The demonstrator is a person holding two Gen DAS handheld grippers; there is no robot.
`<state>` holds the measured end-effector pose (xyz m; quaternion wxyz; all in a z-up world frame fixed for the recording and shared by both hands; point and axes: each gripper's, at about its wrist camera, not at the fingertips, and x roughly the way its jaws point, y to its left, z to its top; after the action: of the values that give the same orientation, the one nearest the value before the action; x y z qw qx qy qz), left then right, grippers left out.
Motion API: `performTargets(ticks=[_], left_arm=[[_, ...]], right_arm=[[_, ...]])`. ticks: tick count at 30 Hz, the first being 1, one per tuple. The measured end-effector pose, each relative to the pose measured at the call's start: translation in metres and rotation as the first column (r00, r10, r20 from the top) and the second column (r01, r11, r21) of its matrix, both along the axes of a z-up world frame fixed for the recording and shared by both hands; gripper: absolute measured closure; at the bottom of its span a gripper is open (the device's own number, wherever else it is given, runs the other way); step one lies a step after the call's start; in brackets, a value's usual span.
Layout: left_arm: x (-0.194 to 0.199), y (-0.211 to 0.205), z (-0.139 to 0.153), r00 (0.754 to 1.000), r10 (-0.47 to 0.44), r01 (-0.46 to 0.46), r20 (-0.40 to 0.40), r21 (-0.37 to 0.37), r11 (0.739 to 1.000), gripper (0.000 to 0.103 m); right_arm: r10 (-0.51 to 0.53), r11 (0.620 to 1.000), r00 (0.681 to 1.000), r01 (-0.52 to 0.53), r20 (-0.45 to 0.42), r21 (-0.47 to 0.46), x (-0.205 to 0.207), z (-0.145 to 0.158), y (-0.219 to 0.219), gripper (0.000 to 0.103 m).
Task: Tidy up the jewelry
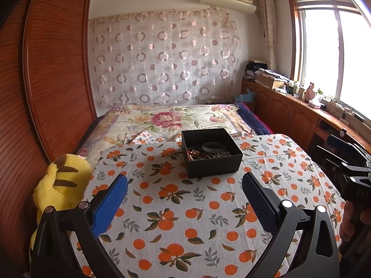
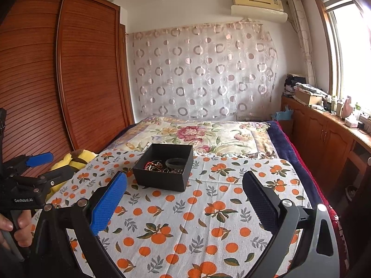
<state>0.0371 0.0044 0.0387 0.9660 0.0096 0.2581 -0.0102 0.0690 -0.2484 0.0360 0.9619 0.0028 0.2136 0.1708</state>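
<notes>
A black open box (image 1: 212,159) stands on the orange-print cloth (image 1: 185,208) over the table. Inside it lie a dark bangle (image 1: 213,147) and tangled bead strings (image 1: 197,154). My left gripper (image 1: 185,185) is open and empty, just short of the box. In the right wrist view the box (image 2: 163,170) sits ahead and a little left, with the bangle (image 2: 176,162) and beads (image 2: 153,165) inside. My right gripper (image 2: 185,185) is open and empty, near the box's right front corner. Each gripper shows at the edge of the other's view.
A yellow plush toy (image 1: 60,185) sits at the table's left edge. A bed with a floral quilt (image 1: 167,120) lies behind the table. A wooden wardrobe (image 1: 46,81) stands on the left, and a cluttered wooden counter (image 1: 301,102) runs under the window on the right.
</notes>
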Motion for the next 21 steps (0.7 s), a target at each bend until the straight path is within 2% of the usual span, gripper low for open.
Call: performTargets(ticks=[21], left_arm=[[-0.0001,0.0041,-0.0042,1.0,0.008,-0.008,-0.003,-0.003,1.0,0.008]], right_arm=[[0.002,1.0,1.0,-0.002,-0.003,0.0,0.0001,-0.0052,0.0026,0.003]])
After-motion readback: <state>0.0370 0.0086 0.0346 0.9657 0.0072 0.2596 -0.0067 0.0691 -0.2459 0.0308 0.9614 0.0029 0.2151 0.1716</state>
